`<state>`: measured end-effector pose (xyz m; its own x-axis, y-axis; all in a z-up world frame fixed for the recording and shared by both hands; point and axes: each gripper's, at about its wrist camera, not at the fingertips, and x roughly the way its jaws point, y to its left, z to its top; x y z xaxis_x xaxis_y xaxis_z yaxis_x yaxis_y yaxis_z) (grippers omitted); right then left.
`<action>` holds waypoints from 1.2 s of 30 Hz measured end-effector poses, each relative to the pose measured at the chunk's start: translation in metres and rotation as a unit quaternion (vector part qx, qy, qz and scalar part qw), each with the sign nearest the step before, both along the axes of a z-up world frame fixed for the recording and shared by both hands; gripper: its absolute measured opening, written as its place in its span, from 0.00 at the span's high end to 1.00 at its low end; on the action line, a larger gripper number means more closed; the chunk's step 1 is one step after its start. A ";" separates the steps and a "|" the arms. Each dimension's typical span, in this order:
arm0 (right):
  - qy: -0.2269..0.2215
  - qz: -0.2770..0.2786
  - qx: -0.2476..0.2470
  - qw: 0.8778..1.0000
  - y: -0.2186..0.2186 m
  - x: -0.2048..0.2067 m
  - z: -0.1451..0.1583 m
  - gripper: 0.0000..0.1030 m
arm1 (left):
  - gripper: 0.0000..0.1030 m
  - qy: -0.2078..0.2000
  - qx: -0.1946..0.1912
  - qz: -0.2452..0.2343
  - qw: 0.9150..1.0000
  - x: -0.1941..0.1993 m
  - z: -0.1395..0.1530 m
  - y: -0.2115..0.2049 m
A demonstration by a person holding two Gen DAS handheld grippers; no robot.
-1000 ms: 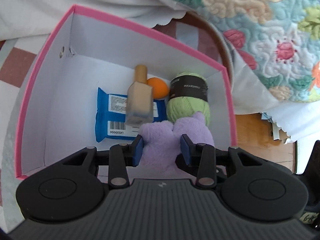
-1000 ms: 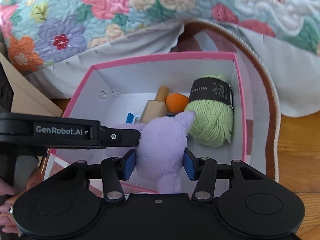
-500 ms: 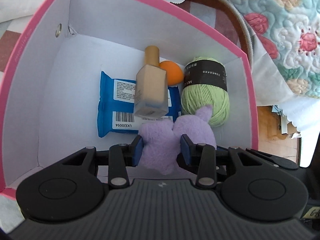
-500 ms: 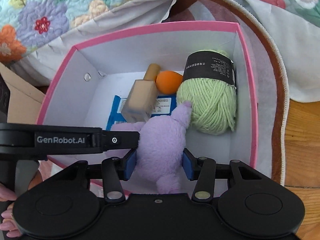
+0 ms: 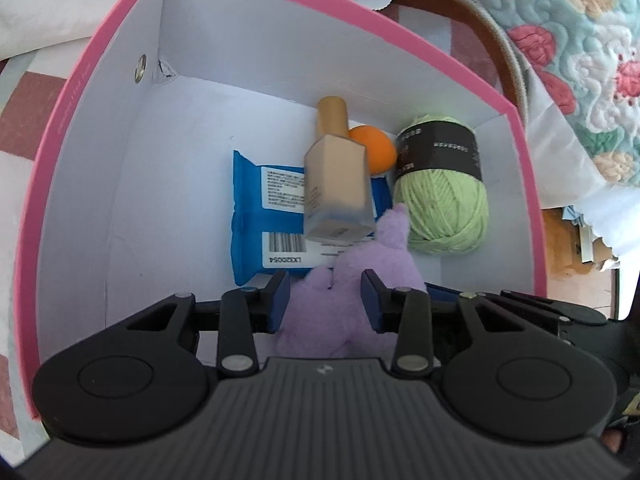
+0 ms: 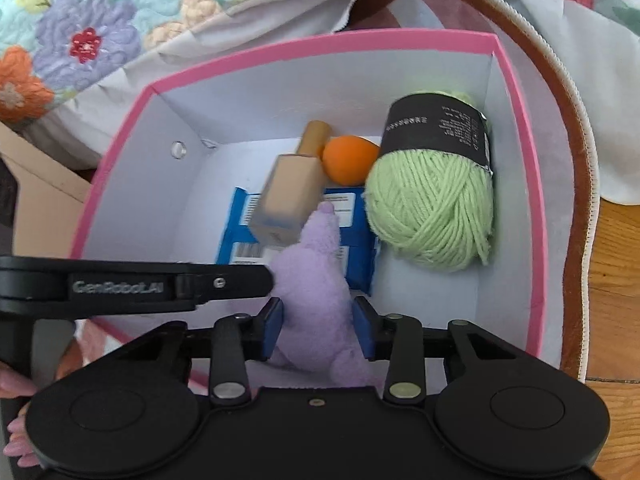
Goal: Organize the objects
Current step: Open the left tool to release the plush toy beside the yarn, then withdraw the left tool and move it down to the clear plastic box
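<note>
A purple plush toy point(image 5: 352, 280) point(image 6: 316, 280) is held low inside the pink-rimmed white box point(image 5: 100, 160) point(image 6: 520, 200). My left gripper point(image 5: 325, 298) is shut on it, and my right gripper point(image 6: 318, 326) is shut on it too. In the box lie a blue wipes pack point(image 5: 260, 216) point(image 6: 356, 236), a beige foundation bottle point(image 5: 336, 184) point(image 6: 288, 196), an orange sponge point(image 5: 374, 148) point(image 6: 348, 160) and a green yarn ball point(image 5: 444, 192) point(image 6: 432, 200). The plush's ear touches the bottle's base.
A floral quilt point(image 5: 580, 40) point(image 6: 100, 28) hangs behind the box. A brown-edged rug point(image 6: 576, 200) lies under the box, with wooden floor point(image 6: 616, 280) at the right. The left gripper's arm point(image 6: 132, 284) crosses the right wrist view.
Both grippers have moved down and forward into the box with the plush toy. The box and its contents look closer now.
</note>
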<state>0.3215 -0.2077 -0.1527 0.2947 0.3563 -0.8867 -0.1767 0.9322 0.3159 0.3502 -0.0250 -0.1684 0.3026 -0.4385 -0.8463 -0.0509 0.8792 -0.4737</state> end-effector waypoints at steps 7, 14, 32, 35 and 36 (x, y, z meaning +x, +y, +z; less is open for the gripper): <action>-0.005 -0.017 -0.035 0.999 0.005 -0.004 -0.001 0.61 | 0.64 -0.015 0.019 -0.002 1.000 -0.006 0.000 -0.003; -0.124 0.030 -0.039 0.991 -0.010 -0.045 0.058 0.60 | 0.48 -0.020 0.086 -0.039 0.995 -0.022 0.039 -0.008; -0.206 0.071 -0.039 0.975 0.007 -0.146 0.163 0.51 | 0.37 -0.088 0.084 -0.072 0.990 -0.118 0.176 0.022; -0.215 0.077 -0.040 0.973 0.012 -0.163 0.179 0.50 | 0.35 -0.104 0.105 -0.069 0.987 -0.138 0.192 0.026; -0.217 0.078 -0.038 0.972 0.013 -0.168 0.183 0.49 | 0.33 -0.109 0.111 -0.069 0.985 -0.145 0.197 0.027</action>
